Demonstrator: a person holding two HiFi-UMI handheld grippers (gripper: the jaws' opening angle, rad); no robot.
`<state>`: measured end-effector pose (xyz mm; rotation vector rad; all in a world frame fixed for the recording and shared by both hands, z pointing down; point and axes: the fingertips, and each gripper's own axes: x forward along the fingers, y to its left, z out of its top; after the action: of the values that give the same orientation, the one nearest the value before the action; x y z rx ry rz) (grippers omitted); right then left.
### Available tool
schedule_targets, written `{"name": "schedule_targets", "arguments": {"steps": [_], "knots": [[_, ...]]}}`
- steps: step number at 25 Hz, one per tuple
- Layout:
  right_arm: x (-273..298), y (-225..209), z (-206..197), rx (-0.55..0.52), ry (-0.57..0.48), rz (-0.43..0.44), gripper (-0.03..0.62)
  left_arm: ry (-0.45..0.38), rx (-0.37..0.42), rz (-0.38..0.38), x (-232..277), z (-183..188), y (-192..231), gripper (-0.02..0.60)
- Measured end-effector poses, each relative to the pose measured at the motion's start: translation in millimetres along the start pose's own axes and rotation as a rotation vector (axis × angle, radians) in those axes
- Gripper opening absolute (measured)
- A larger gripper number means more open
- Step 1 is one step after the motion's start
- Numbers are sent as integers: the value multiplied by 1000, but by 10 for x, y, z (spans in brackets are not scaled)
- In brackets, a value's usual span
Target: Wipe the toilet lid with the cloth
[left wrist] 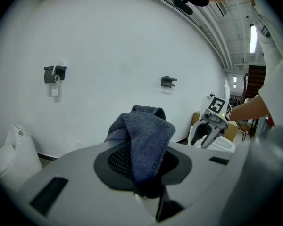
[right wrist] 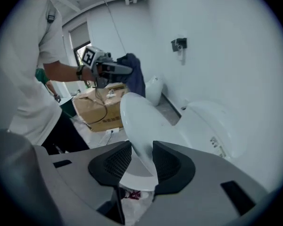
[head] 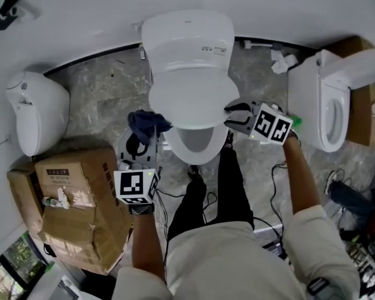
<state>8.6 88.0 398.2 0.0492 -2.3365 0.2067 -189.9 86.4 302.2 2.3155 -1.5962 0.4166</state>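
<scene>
Right gripper view: right tongs stand open astride the toilet lid (tilted up); left tongs clamp the cloth.

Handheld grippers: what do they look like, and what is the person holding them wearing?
The left gripper and right gripper have grey bodies and black mesh-textured jaws, and each carries a white cube with black square markers. The person wears a white T-shirt and black trousers.

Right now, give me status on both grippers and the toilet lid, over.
Left gripper shut on cloth, off the toilet lid. Right gripper open, lid edge between its jaws. Nothing lying on lid.
</scene>
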Motion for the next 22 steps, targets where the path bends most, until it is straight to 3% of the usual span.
{"name": "schedule_targets", "arguments": {"steps": [2,6,11,14,22], "knots": [[136,317,-211,2,47,60,165,10,19,-10,-55,-68,-46,86],[372,754,-551,39,66,102,186,41,73,-12,-113,-262,-131,86],[645,1034,-880,294,-14,254,164,72,47,-25,-70,-495,-262,86],[823,1051,-1090,386,-13,217,67,81,38,-40,28,-599,-359,87],[1212,1298,-1461,336,64,101,54,127,8,-44,251,-930,-425,86]]}}
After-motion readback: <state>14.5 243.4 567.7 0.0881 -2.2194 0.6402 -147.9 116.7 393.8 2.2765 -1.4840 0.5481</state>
